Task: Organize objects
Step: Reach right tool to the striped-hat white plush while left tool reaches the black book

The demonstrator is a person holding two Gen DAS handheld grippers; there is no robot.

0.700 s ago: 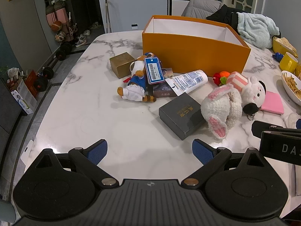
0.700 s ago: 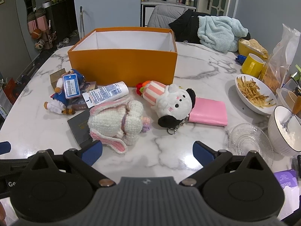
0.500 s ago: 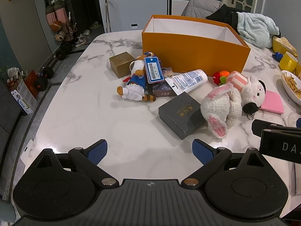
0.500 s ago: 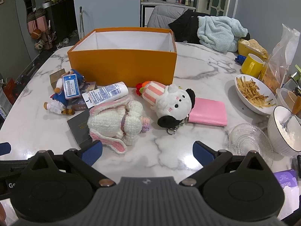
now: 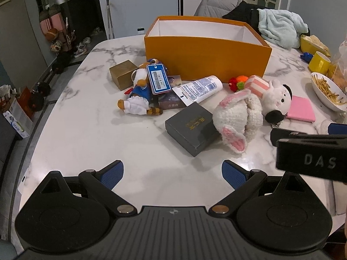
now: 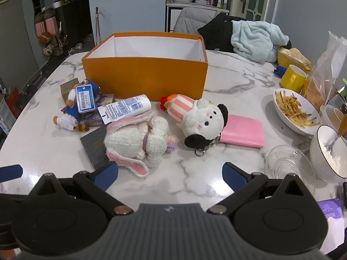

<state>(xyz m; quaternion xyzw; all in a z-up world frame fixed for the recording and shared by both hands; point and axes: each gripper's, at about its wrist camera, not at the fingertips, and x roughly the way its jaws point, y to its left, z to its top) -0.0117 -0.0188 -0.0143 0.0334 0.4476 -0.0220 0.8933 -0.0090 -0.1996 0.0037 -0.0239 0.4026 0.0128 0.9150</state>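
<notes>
An open orange box [image 5: 206,58] [image 6: 145,75] stands at the back of the marble table, its inside white. In front of it lie a gold box [image 5: 122,73], a bear doll with a blue tag [image 5: 138,93] [image 6: 73,106], a white tube [image 5: 198,90] [image 6: 125,108], a dark grey box [image 5: 190,125] [image 6: 95,147], a crocheted white-pink bunny [image 5: 238,117] [image 6: 136,143], a white plush with striped hat [image 5: 273,99] [image 6: 201,117] and a pink wallet [image 5: 301,109] [image 6: 243,134]. My left gripper [image 5: 172,174] and right gripper [image 6: 170,175] are open and empty, near the table's front.
At the right stand a bowl of fries [image 6: 295,112], a yellow mug [image 6: 292,78], a glass dish [image 6: 284,164], a white bowl with a spoon [image 6: 331,151] and a plastic bag [image 6: 325,71]. Clothes [image 6: 253,39] lie on a chair behind the table.
</notes>
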